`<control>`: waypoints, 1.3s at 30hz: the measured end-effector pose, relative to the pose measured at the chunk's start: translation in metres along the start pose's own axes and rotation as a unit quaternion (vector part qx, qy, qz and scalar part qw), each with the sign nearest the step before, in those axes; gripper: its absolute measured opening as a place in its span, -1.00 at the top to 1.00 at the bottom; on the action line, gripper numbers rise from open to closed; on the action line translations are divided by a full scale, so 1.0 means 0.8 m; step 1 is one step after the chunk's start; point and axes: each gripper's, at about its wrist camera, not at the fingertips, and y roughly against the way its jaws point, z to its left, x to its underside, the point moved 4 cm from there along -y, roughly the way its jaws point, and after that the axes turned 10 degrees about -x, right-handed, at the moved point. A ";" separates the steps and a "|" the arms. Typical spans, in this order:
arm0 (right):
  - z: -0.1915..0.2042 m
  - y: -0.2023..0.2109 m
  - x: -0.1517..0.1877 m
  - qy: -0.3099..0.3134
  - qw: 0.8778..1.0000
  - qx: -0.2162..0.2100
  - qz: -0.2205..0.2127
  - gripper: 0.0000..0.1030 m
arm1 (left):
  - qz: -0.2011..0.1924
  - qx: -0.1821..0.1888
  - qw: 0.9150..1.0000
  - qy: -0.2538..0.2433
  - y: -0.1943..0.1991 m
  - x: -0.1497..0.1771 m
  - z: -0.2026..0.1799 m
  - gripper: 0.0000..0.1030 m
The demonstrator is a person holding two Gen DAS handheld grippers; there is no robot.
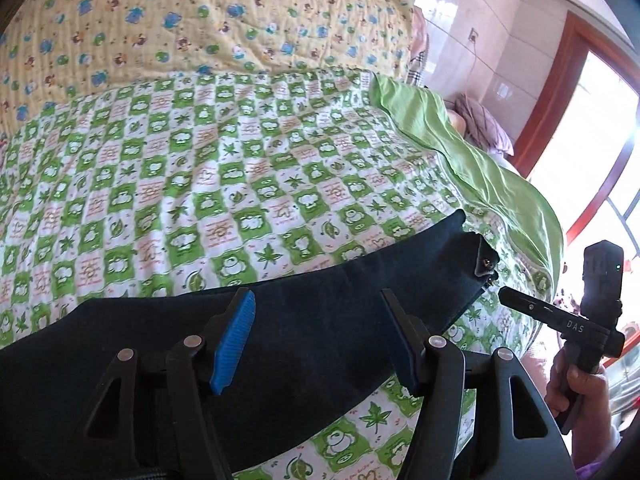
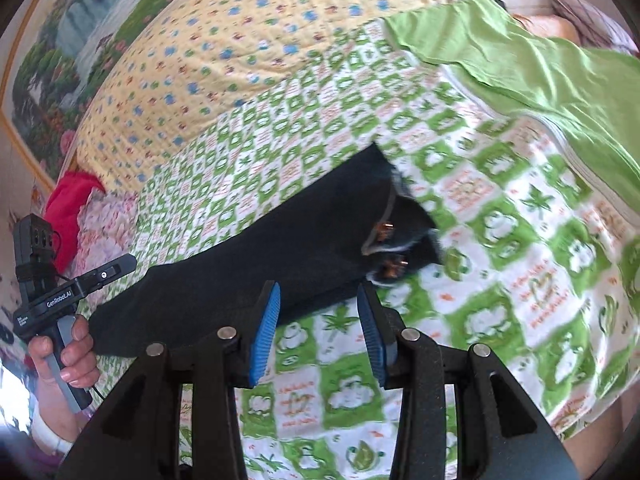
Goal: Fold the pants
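Observation:
Dark navy pants point(image 1: 320, 312) lie flat across the green-and-white checked bed cover point(image 1: 200, 184), with the waistband and copper buttons at the right end point(image 2: 384, 236). My left gripper point(image 1: 320, 332) is open, its blue pads spread just above the pants' middle. My right gripper point(image 2: 320, 328) is open, hovering over the bed cover beside the pants' near edge, close to the waistband. In the left wrist view the right gripper point(image 1: 500, 292) points at the waistband corner from the right. In the right wrist view the left gripper point(image 2: 128, 264) sits at the far left by the leg end.
A yellow patterned quilt point(image 1: 200, 20) lies along the back of the bed. A plain green sheet point(image 1: 480, 160) drapes over the right side. A red cloth point(image 2: 76, 200) lies at the far left corner. A window with a red-brown frame point(image 1: 580, 120) is on the right.

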 end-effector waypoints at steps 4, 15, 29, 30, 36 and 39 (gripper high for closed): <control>-0.024 0.010 -0.002 -0.032 0.999 0.006 -0.009 0.19 | 0.010 0.015 0.999 -0.028 -0.017 -0.015 -0.023 -0.25; -0.065 -0.005 -0.008 -0.132 0.991 -0.030 -0.021 0.18 | 0.049 0.056 0.993 -0.090 -0.074 -0.051 -0.074 -0.28; -0.076 -0.018 -0.015 -0.152 0.986 -0.049 -0.054 0.69 | 0.133 0.130 0.964 -0.189 -0.171 -0.078 -0.154 -0.28; -0.080 -0.015 -0.013 -0.153 0.985 -0.054 -0.057 0.72 | 0.135 0.132 0.964 -0.189 -0.177 -0.081 -0.158 -0.28; -0.083 -0.003 -0.004 -0.143 0.985 -0.075 -0.065 0.74 | 0.162 0.178 0.946 -0.217 -0.204 -0.085 -0.201 -0.21; -0.084 -0.002 -0.002 -0.141 0.984 -0.082 -0.066 0.74 | 0.185 0.200 0.932 -0.237 -0.216 -0.077 -0.222 -0.03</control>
